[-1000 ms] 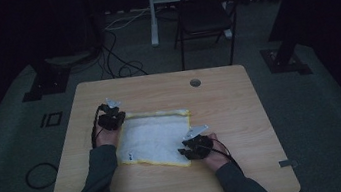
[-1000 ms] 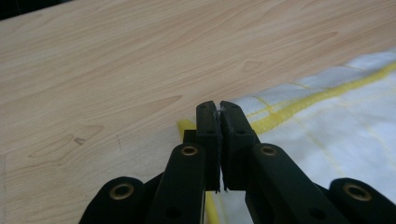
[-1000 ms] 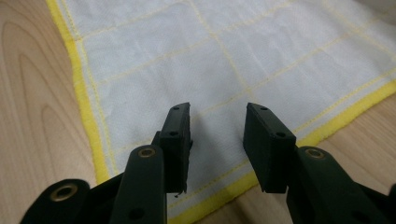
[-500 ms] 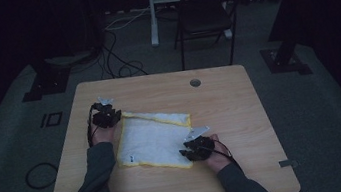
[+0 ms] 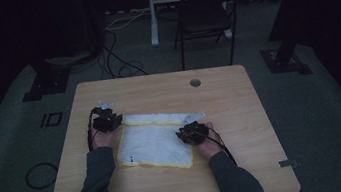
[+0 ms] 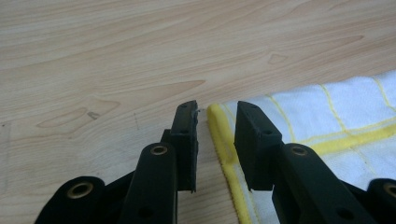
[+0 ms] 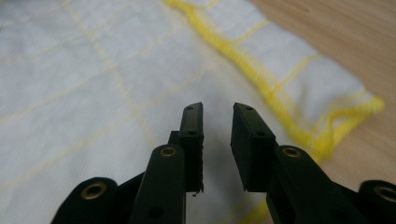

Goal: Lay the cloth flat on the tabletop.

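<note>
Dim carpeted room, one light wooden table, one black folding chair, one white cloth with yellow stitched edging lying flat mid-table between two black grippers. Left gripper: narrowly parted, just opened, straddling cloth's corner hem. Right gripper: narrowly parted, just closing, nothing pinched, over cloth.

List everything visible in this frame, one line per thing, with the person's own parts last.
cloth: one, white with yellow grid and hem, table centre, far edge folded over
table: one, light wood, with a round hole near its far edge
chair: one, dark, on the floor beyond the table
cables: several, on the floor
left hand-held gripper: black, jaws apart astride the cloth's yellow hem
right hand-held gripper: black, jaws apart over the cloth
sleeves: two, grey
</note>
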